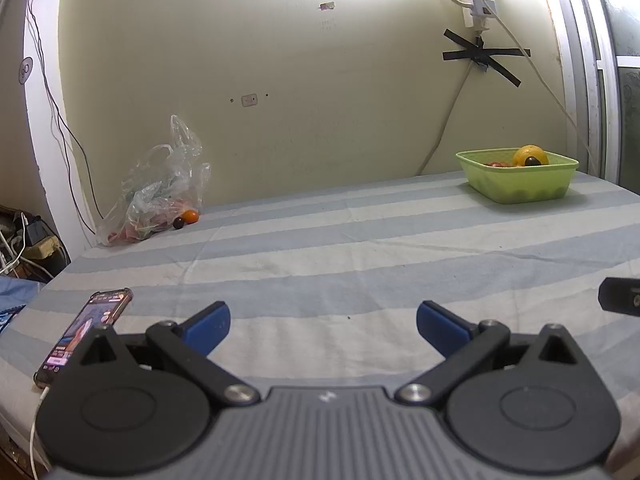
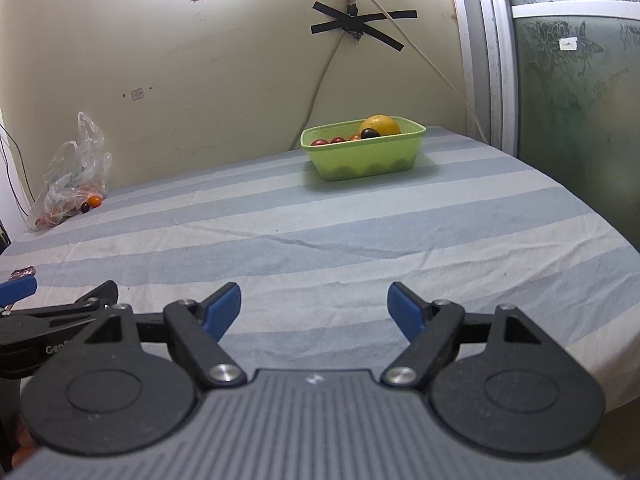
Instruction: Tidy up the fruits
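Both grippers idle, near edge: left gripper [image 1: 323,322] jaws spread, right gripper [image 2: 314,306] same, nothing held. Loose fruits [image 1: 186,219] by plastic bag [image 1: 160,188], far left. Green basket [image 2: 362,158] far right, part filled. Next, prob: reach far left, pinch small fruit gently.

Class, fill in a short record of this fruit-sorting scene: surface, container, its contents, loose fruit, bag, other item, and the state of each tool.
surface: striped cloth
container: green tub, far right
contents: large yellow fruit, dark fruit, red fruits
loose fruit: orange fruit and dark one beside bag
bag: clear plastic bag, far left by wall
other item: phone, screen lit
left tool: open, empty
right tool: open, empty
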Action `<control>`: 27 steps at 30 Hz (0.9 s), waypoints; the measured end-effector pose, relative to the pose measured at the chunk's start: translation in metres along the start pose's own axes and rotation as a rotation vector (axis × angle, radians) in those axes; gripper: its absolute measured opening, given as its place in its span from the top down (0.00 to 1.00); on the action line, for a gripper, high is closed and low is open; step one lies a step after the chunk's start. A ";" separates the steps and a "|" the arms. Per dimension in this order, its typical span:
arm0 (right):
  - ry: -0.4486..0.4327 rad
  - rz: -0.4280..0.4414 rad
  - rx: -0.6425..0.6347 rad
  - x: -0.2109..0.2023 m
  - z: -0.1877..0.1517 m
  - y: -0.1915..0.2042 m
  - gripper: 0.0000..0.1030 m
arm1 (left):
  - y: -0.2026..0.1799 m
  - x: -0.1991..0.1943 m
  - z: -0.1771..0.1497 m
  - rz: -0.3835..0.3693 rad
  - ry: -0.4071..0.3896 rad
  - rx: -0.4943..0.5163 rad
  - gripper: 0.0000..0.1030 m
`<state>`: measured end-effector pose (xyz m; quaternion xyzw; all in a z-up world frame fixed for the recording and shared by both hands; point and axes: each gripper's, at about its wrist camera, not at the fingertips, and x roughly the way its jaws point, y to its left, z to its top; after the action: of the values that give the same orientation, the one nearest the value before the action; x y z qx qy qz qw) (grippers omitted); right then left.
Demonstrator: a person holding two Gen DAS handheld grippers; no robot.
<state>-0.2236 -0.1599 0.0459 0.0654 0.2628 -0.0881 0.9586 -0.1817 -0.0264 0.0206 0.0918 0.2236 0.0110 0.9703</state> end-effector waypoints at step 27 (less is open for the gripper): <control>-0.073 -0.028 -0.027 -0.018 0.007 0.002 0.17 | 0.004 -0.029 0.011 -0.102 0.000 -0.025 0.00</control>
<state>-0.2348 -0.1567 0.0614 0.0453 0.2298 -0.1004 0.9670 -0.2029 -0.0261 0.0433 0.0680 0.2279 -0.0358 0.9707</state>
